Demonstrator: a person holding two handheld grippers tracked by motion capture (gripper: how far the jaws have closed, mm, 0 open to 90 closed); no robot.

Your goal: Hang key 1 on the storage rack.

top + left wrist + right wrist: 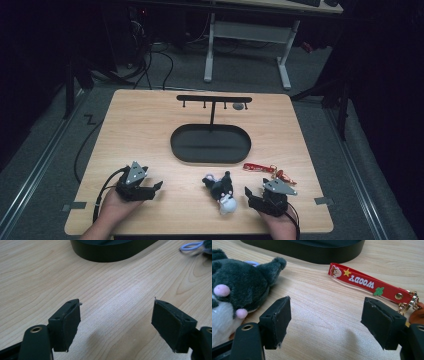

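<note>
High view: I'm resting both hands at the near edge of the wooden table (140,125), left gripper (156,188) near the left corner, right gripper (248,195) near the right one, both sitting low over the wood. A black-and-white plush toy (222,192) is lying between them, just beside my right gripper's jaws, well apart from the left. A red strap keychain (267,170) is lying just beyond the right gripper. A black oval tray (210,144) is sitting mid-table with a black T-shaped hanger stand (214,100) rising from its far side; small grey round thing by the bar's right end, can't tell what. Left gripper view: my left gripper (117,315) is gaping wide, jaws well apart, gripping nothing, bare wood between them; tray wall (112,252) ahead, a pale blue loop (191,246) at the top right. Right gripper view: my right gripper (325,315) is also spread wide and clamping nothing; plush toy (239,287) is sitting just beside the left jaw, can't tell if touching; red strap (364,283) reading WOODY is lying ahead toward the right jaw, gold chain (409,302) at its end; tray wall (312,250) behind.
</note>
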